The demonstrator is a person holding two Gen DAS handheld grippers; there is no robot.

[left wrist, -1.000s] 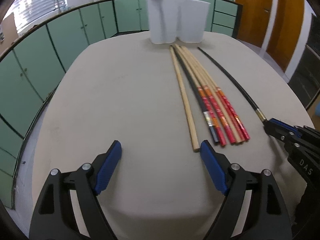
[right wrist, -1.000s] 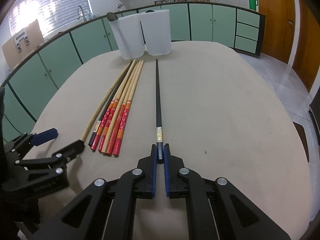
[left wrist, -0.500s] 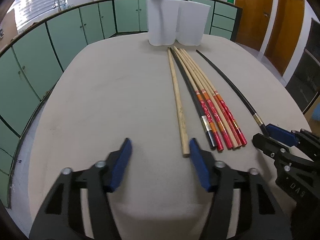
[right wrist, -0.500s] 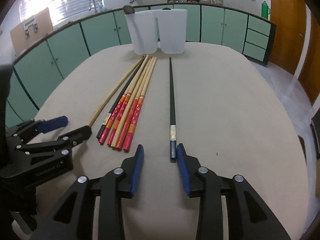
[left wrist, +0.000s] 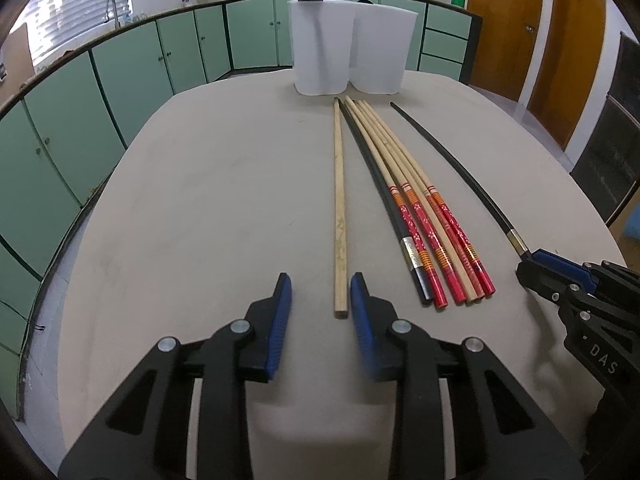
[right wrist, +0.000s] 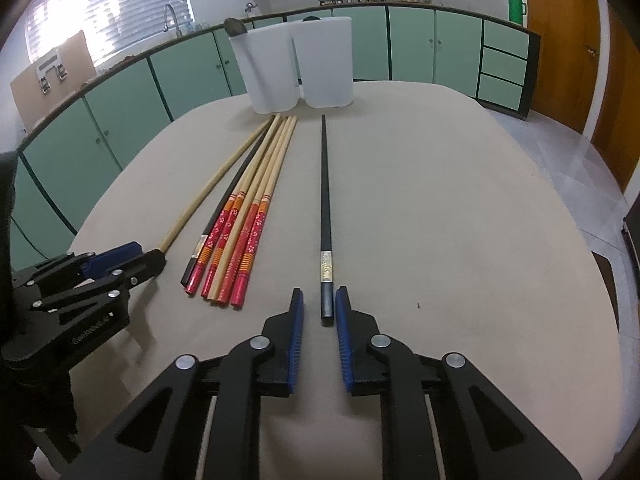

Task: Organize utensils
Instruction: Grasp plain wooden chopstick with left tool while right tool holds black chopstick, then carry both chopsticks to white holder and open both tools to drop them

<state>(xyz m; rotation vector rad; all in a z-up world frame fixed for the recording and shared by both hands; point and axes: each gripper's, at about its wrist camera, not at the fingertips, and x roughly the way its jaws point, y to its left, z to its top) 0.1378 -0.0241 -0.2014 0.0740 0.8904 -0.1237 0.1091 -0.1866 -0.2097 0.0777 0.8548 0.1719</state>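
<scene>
**Both jaws narrowing around single chopsticks**

Since a second ago the left gripper [left wrist: 318,294] has drawn its wide-spread jaws in around the butt of the plain wooden chopstick [left wrist: 339,216]; they are closing, the blue ribbed pad at its right just beside the stick, the other pad apart. Jaws of the right gripper [right wrist: 319,308], which were clamped on the slim black chopstick [right wrist: 325,216], now stand slightly apart and are closing again, its squared end between them and no pad pressing.

At the left gripper's one o'clock lies a tight bundle of red-patterned chopsticks [left wrist: 436,236], round and lacquered, on the matte beige tabletop [left wrist: 208,200]. At twelve o'clock, at the far edge, stand two translucent white containers [left wrist: 348,46], side by side.
</scene>
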